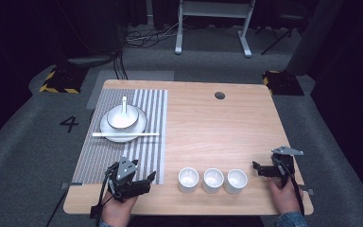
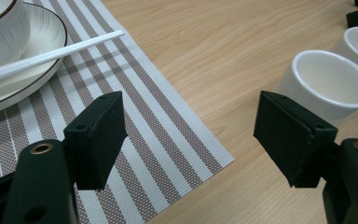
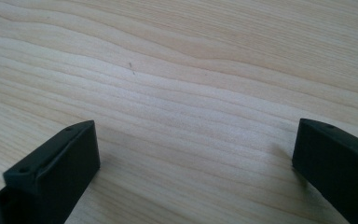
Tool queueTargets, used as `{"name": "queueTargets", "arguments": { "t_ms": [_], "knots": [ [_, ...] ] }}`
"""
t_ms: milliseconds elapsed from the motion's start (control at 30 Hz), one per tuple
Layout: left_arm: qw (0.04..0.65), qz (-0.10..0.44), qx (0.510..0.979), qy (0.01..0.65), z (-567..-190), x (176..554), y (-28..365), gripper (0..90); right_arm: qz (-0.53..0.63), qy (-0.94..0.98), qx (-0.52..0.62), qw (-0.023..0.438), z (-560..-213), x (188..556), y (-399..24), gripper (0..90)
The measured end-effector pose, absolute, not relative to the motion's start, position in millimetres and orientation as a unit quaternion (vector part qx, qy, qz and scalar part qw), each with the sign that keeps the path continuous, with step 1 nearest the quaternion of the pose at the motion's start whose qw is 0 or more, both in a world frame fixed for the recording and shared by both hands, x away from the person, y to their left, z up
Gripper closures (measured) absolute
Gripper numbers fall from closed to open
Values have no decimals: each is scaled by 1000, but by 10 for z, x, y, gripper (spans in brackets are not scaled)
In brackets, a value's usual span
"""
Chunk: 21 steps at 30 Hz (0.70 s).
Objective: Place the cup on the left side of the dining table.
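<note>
Holds the left tongs [image 1: 149,182] just above the near right corner of the striped placemat [image 1: 146,151], with the left hand [image 1: 118,210] behind them at the near edge of the tabletop [image 1: 208,127]. Points them to the right of the placemat, toward the cups. Has them spread wide, pinching nothing; in the left gripper view, only placemat corner and bare wood between the two black pads.

To the right of the placemat, level with its near edge: three white cups in a row, all upright and empty. Nearest cup [image 1: 188,179] just off the placemat's near right corner, apart from the left tongs and untouched. Middle cup [image 1: 213,180] and far cup [image 1: 236,181] farther right of the placemat, close beside one another.

Holds the right tongs [image 1: 257,169] well to the right of the placemat, beyond the far cup and apart from it, in the right hand [image 1: 283,194]. Points them back toward the placemat. Has them spread wide as well, pinching nothing; in the right gripper view, plain wood grain between the pads.

On the far half of the placemat: a white plate [image 1: 116,137] with a dark rim, a white bowl [image 1: 121,117] on it and a white spoon [image 1: 124,106] in the bowl. Across the plate's near rim, white chopsticks [image 1: 125,135], lying crosswise to the placemat's stripes.
</note>
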<state>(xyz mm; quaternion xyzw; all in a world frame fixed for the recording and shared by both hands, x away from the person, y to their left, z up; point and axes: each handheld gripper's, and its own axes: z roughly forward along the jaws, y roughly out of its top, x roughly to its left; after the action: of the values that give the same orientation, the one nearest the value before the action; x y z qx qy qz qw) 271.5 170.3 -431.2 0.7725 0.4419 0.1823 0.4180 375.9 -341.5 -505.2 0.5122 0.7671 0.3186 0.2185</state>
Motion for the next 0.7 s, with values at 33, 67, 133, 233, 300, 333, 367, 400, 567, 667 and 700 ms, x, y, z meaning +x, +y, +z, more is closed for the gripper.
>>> {"name": "queueTargets", "arguments": {
  "t_ms": [33, 67, 133, 233, 300, 333, 367, 400, 567, 667, 700],
  "knots": [
    [422, 184, 773, 436, -4269, 2692, 1672, 249, 319, 767, 512, 218, -5052, 3759, -3415, 5],
    [422, 184, 773, 436, -4269, 2692, 1672, 249, 319, 767, 512, 218, -5052, 3759, -3415, 5],
    [425, 185, 775, 430, -4221, 2670, 1623, 244, 319, 767, 511, 219, -5053, 3758, -3416, 6],
    [430, 181, 772, 431, -4208, 2663, 1606, 238, 319, 767, 512, 218, -5052, 3758, -3415, 6],
    [433, 175, 773, 430, -4200, 2663, 1603, 238, 319, 767, 511, 219, -5052, 3758, -3416, 6],
    [436, 170, 772, 431, -4198, 2666, 1598, 238, 319, 768, 511, 219, -5052, 3757, -3416, 6],
    [436, 170, 772, 431, -4198, 2666, 1598, 237, 319, 768, 511, 219, -5052, 3757, -3416, 6],
    [447, 151, 771, 427, -4196, 2677, 1586, 237, 319, 768, 511, 218, -5053, 3755, -3415, 6],
    [450, 144, 779, 412, -4190, 2711, 1465, 234, 319, 768, 511, 218, -5053, 3755, -3415, 6],
    [450, 143, 785, 401, -4179, 2731, 1381, 231, 319, 768, 511, 218, -5053, 3755, -3415, 6],
    [451, 143, 786, 397, -4176, 2738, 1351, 230, 319, 768, 512, 218, -5053, 3755, -3415, 6]
  ]
}}
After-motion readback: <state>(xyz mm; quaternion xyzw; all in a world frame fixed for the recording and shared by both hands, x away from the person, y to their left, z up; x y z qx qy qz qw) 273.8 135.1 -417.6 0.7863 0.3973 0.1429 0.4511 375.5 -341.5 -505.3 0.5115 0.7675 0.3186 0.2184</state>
